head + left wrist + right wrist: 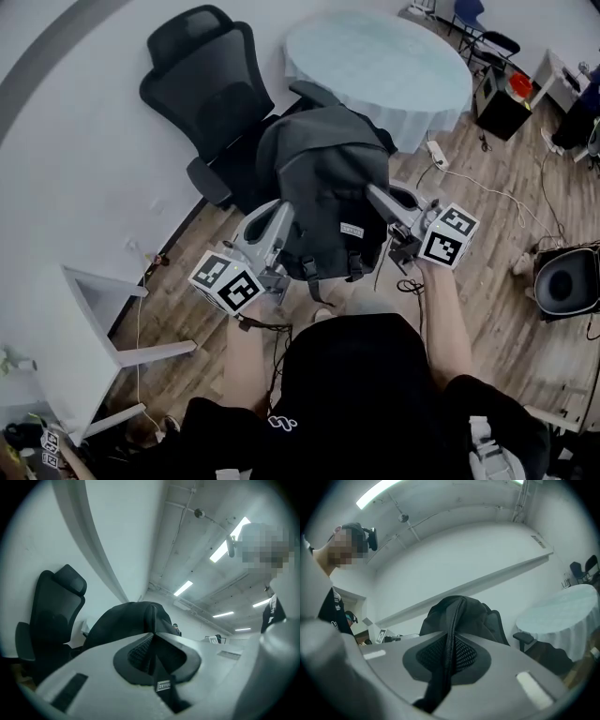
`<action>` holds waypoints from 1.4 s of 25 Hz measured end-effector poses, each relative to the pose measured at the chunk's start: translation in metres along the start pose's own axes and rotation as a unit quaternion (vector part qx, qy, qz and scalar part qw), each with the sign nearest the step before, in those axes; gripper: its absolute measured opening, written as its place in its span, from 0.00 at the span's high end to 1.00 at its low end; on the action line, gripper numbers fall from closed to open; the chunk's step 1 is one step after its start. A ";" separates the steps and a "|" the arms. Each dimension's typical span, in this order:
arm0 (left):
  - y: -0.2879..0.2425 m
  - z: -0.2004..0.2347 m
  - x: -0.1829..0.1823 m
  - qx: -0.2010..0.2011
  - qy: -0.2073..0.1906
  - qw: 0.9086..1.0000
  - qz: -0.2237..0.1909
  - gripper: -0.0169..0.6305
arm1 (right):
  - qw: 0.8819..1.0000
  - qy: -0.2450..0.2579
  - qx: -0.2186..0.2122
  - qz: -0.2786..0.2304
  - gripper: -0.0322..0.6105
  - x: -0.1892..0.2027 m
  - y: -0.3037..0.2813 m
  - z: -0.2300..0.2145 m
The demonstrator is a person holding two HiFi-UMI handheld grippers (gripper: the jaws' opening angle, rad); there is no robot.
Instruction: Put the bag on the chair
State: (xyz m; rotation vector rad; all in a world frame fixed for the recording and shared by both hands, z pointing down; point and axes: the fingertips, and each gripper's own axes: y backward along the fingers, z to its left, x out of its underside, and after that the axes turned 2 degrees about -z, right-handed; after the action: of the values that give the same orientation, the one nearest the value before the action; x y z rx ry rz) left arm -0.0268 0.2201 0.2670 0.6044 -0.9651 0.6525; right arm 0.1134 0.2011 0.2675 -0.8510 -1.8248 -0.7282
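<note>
Bag (323, 187) hangs at chair (202, 75) seat, my L gripper (284, 211) & R gripper (377, 195) each clamped on a strap (452, 634). I should lower evenly, centre it, then release.

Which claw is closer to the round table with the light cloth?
Right. The right gripper clamps the bag on its side facing the round table; the left gripper clamps the opposite side, farther from it.

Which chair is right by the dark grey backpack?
The black mesh high-back office chair behind the backpack; the dark folding chairs stand beyond the round table.
</note>
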 end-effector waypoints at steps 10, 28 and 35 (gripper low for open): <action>-0.009 0.021 0.001 0.006 0.028 1.000 0.003 0.96 | 1.000 -0.004 0.011 0.002 0.90 0.002 -0.014 -0.017; -0.018 0.187 0.026 -0.116 0.091 0.989 0.025 0.96 | 0.992 -0.089 -0.025 0.090 0.90 0.085 -0.144 -0.124; -0.057 0.288 0.039 -0.151 0.138 0.977 0.058 0.96 | 0.982 -0.136 -0.060 0.118 0.90 0.111 -0.211 -0.203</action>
State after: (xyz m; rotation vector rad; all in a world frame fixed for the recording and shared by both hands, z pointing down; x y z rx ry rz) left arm -0.1246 -0.0146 0.4183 0.1821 -0.8211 0.6570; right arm 0.0137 -0.0538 0.4201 -1.2748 -1.8885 -0.5962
